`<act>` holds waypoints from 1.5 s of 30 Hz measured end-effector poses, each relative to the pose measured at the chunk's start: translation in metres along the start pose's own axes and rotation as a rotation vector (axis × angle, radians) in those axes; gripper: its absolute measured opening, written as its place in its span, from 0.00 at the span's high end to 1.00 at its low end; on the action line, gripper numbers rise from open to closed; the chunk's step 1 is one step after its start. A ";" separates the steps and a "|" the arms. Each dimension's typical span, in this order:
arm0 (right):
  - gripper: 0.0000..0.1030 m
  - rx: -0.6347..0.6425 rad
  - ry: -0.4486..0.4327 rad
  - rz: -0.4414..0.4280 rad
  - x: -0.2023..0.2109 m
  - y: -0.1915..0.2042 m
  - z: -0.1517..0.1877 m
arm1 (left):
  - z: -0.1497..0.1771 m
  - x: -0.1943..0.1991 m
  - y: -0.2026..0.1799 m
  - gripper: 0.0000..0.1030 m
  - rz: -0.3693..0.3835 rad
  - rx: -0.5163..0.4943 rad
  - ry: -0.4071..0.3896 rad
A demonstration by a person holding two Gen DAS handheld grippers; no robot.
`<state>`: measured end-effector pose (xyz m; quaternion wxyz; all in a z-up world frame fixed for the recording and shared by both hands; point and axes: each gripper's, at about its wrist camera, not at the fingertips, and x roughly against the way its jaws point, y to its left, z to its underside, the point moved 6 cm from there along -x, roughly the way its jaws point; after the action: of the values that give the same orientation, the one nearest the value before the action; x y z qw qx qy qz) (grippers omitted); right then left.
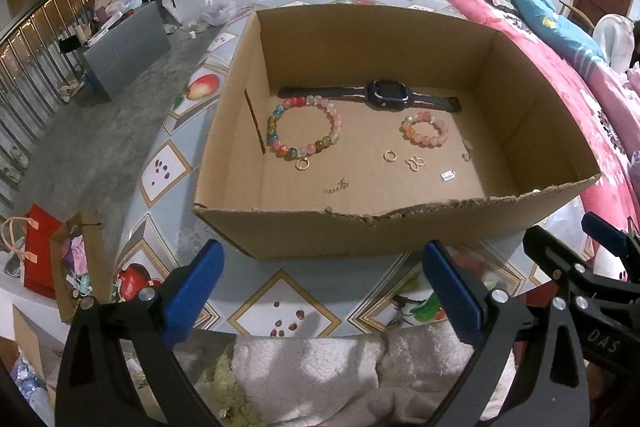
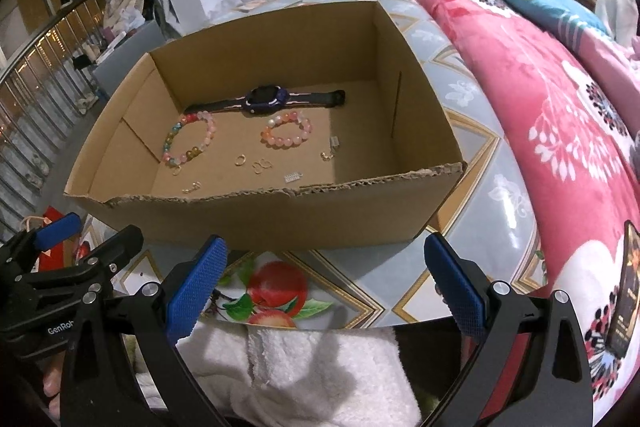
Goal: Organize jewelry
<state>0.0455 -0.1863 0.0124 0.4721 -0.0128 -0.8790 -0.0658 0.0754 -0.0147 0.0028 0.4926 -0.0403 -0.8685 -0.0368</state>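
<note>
Jewelry is lying loose on the floor of an open cardboard box [image 1: 400,227] sitting on a patterned tablecloth [image 1: 288,291]. Against the box's far wall a dark watch [image 1: 380,93] is lying flat; just in front of it are sitting a large bead bracelet [image 1: 304,127] and a small pink bracelet [image 1: 425,128], with small gold rings [image 1: 389,155] nearer the torn front wall. Short of that front wall, the left gripper [image 1: 320,291] and right gripper [image 2: 322,287] are hovering, fingers spread wide apart, gripping nothing.

Table before me

My fruit-print tablecloth [image 1: 280,291] bears the open cardboard box [image 1: 400,231]; a pink floral quilt [image 2: 520,99] lies beside it.
</note>
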 end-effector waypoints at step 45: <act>0.08 0.004 0.039 0.010 -0.008 -0.006 0.001 | 0.002 -0.009 0.000 0.06 -0.006 0.002 0.038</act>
<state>0.0491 -0.1921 0.0044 0.4896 -0.0150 -0.8696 -0.0622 0.0782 -0.0144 -0.0058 0.5087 -0.0365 -0.8593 -0.0381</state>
